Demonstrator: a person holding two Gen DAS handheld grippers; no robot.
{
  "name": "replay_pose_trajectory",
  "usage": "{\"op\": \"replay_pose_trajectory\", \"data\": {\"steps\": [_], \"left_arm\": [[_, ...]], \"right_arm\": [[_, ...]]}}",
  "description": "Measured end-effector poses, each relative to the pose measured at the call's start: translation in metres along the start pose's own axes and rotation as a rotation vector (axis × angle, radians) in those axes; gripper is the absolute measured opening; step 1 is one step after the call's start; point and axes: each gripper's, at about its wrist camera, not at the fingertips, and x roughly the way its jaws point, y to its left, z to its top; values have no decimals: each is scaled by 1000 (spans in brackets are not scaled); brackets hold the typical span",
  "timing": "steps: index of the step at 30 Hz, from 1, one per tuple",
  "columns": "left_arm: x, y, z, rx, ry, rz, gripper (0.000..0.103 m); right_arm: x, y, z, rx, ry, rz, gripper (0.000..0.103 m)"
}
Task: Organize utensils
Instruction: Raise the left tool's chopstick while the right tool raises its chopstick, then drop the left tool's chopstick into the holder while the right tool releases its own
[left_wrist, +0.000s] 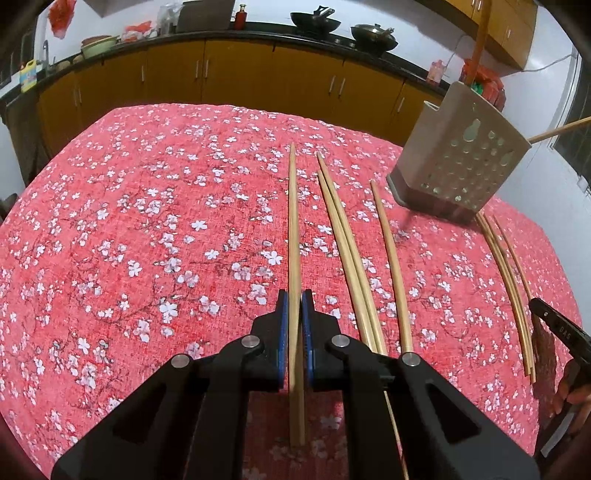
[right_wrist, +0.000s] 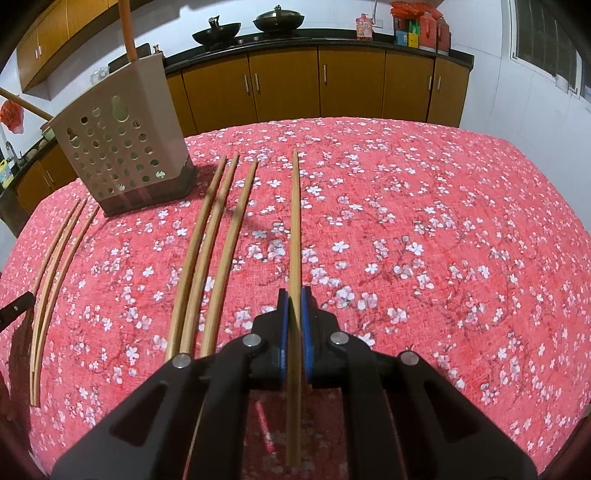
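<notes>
Covering nearly the whole of both views, the table (left_wrist: 129, 221) with its red floral cloth carries everything the task concerns. Standing toward its far side is the perforated utensil holder (right_wrist: 122, 155), which already has a couple of long wooden handles sticking up out of it; what they belong to cannot be told. Most of the job looks undone: besides the two sticks in hand, about six chopsticks lie loose on the cloth, roughly parallel, none yet in the holder. Between the grippers, the right wrist view shows a group of three (right_wrist: 210, 251) just beside the holder's base and a thinner set (right_wrist: 55, 266) further left, near the table edge.

Each tool is clenched on one stick. The left gripper (left_wrist: 294, 314) has its blue pads pressed against the left chopstick (left_wrist: 293, 221), which runs forward between the jaws and out over the cloth. The right gripper (right_wrist: 294, 314) pinches the right chopstick (right_wrist: 295, 221) the same way, jaws almost fully closed. Both held sticks point away from the person, well apart from the holder, so carrying them across is likely the next step.
</notes>
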Motion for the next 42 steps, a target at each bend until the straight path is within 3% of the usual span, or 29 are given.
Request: {"op": "replay_pose_trajectory", "data": {"steps": [11,18,29,42], "left_arm": [[-2,-9,5,33,1,28,8],[-46,-11,28,49,-118,1,7],[-87,-15,56,24,-264,-9,7],[-148,-41,89,88,-382,-127,7]], "right_arm": [[-15,-9,3,25,-37,33,8],[-69,-18,25,34,-187,44,8],[-112,-9,50,20,-325,66,8],[-203,20,89,-87,-487,267,8]]}}
